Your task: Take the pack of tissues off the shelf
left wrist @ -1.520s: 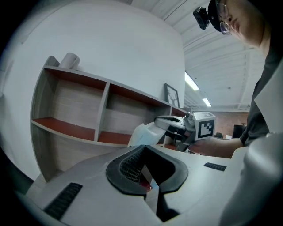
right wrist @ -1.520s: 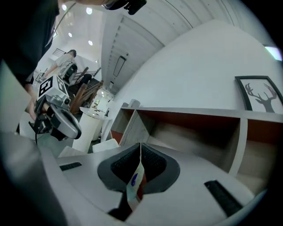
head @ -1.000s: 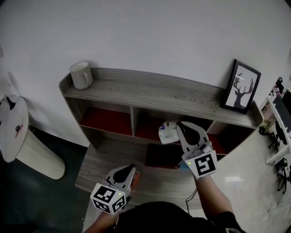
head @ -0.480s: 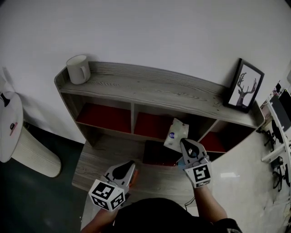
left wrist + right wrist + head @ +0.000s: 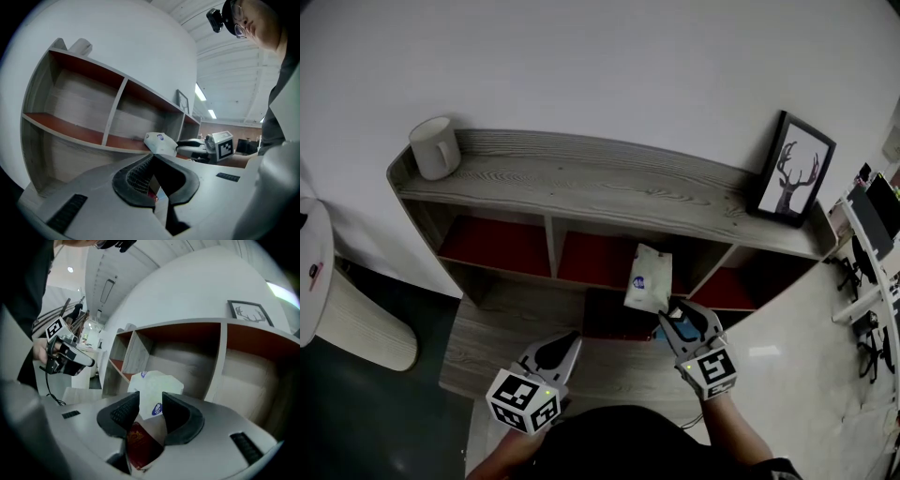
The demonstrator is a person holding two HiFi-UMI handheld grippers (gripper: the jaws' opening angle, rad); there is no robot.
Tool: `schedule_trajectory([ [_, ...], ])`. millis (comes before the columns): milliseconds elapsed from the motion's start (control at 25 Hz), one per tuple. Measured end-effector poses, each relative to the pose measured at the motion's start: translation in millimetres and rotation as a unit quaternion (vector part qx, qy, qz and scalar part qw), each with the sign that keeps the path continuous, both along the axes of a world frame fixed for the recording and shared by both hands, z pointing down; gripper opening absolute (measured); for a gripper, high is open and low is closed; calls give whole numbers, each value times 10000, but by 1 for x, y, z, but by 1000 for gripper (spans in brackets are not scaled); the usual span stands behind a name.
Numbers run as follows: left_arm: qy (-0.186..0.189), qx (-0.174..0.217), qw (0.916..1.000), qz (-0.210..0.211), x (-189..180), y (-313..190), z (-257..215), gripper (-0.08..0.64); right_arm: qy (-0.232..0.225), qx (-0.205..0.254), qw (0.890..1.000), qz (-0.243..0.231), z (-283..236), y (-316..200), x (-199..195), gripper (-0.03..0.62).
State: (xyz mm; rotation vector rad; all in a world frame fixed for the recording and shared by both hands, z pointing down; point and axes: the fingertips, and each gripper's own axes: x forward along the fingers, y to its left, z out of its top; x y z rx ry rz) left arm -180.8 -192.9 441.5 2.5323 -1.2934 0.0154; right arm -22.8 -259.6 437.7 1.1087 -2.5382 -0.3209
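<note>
The white tissue pack (image 5: pixel 649 278) with a blue mark hangs upright in front of the middle compartment of the grey wooden shelf (image 5: pixel 581 183). My right gripper (image 5: pixel 673 312) is just below and right of it. In the right gripper view the jaws are opening. The pack's (image 5: pixel 154 390) lower end shows in the gap of the right gripper (image 5: pixel 150 398), and the pads no longer clamp it. A dark red booklet (image 5: pixel 138 441) lies beneath. My left gripper (image 5: pixel 566 345) is shut and empty, low at the left, and is seen as left gripper (image 5: pixel 153 161) facing the pack (image 5: pixel 161 143).
A white mug (image 5: pixel 434 148) stands on the shelf top at the left, and a framed deer picture (image 5: pixel 789 169) leans at the right. The compartments have red floors. A white round stand (image 5: pixel 323 291) is at the far left. The booklet (image 5: pixel 614 319) lies on the lower board.
My right gripper has pulled back out of the middle compartment toward me, bringing the tissue pack along. Its jaws have parted. The left gripper has stayed about where it was.
</note>
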Motion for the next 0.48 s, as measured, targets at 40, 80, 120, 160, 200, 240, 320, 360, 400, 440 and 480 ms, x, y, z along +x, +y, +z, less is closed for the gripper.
schedule_trajectory([
  [40, 6, -6, 10000, 12, 2, 0, 0, 15, 25, -188, 9998, 47, 8, -3, -1, 110],
  [80, 14, -11, 10000, 23, 4, 0, 1, 15, 46, -332, 9994, 77, 14, -8, -2, 110],
  [120, 22, -17, 10000, 32, 6, 0, 1, 15, 66, -423, 9990, 91, 17, -12, -3, 110],
  [160, 32, -24, 10000, 39, 7, 1, 1, 15, 91, -465, 9988, 94, 18, -17, -6, 109],
  [200, 39, -35, 10000, 44, 8, 2, 1, 15, 117, -471, 9988, 86, 18, -22, -9, 109],
  [240, 43, -52, 10000, 45, 8, 4, 2, 15, 134, -461, 9988, 68, 16, -27, -13, 109],
  [320, 46, -114, 9999, 30, 6, 7, 7, 15, 132, -474, 9988, 25, 14, -37, -22, 109],
  [360, 53, -157, 9999, 17, 4, 9, 10, 15, 128, -513, 9986, 16, 14, -42, -26, 107],
  [400, 66, -201, 9998, 5, 3, 11, 13, 15, 127, -567, 9983, 20, 15, -47, -30, 107],
  [440, 83, -241, 9997, -5, 1, 12, 16, 15, 126, -619, 9980, 31, 16, -52, -32, 107],
  [480, 105, -275, 9996, -10, -1, 14, 19, 15, 114, -658, 9978, 44, 17, -56, -34, 107],
])
